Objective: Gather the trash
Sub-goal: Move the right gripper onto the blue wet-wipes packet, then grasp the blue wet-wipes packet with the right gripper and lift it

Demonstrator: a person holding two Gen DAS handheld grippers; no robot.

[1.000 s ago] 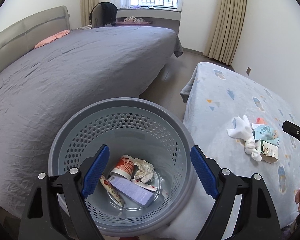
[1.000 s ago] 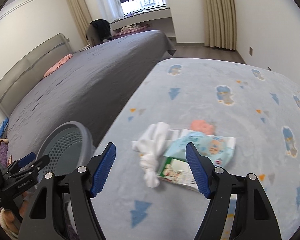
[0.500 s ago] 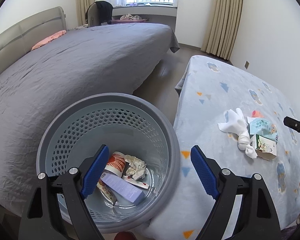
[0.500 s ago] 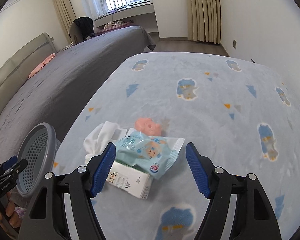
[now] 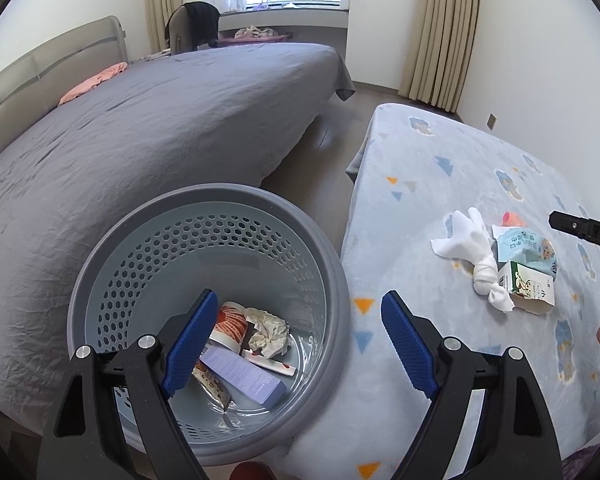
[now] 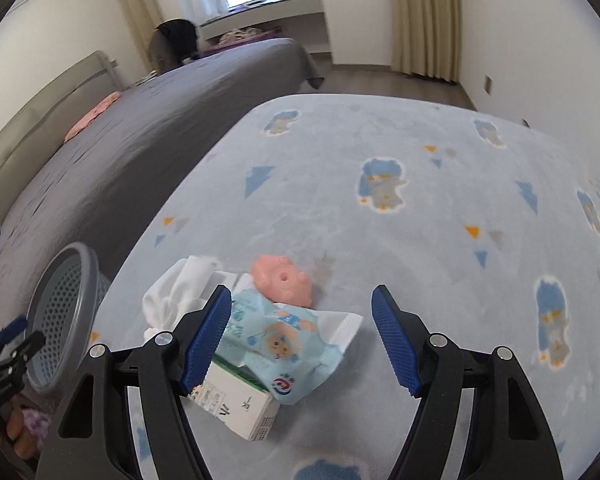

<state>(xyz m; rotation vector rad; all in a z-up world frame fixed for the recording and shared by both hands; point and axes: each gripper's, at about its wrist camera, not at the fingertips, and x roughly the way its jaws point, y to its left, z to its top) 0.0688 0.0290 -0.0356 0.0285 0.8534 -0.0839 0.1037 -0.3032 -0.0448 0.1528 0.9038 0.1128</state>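
Note:
A grey perforated trash basket (image 5: 332,256) stands between two beds and holds a cup, crumpled paper and a purple box (image 5: 244,374). My left gripper (image 5: 296,344) is open and empty above the basket's near rim. On the blue blanket (image 6: 380,208) lie a light blue wrapper (image 6: 284,340), a small white carton (image 6: 240,404), a white knotted cloth (image 6: 180,296) and a pink round piece (image 6: 284,280). My right gripper (image 6: 300,336) is open just above the wrapper. The pile also shows in the left wrist view (image 5: 520,256).
A large bed with a grey sheet (image 5: 140,132) lies left of the basket. A strip of floor (image 5: 320,148) runs between the beds. Curtains and a window are at the far wall. The basket shows at the left of the right wrist view (image 6: 60,312).
My right gripper has moved closer to the pile, and the wrapper now sits between its fingers. My left gripper has drifted right, so the basket sits further left in its view.

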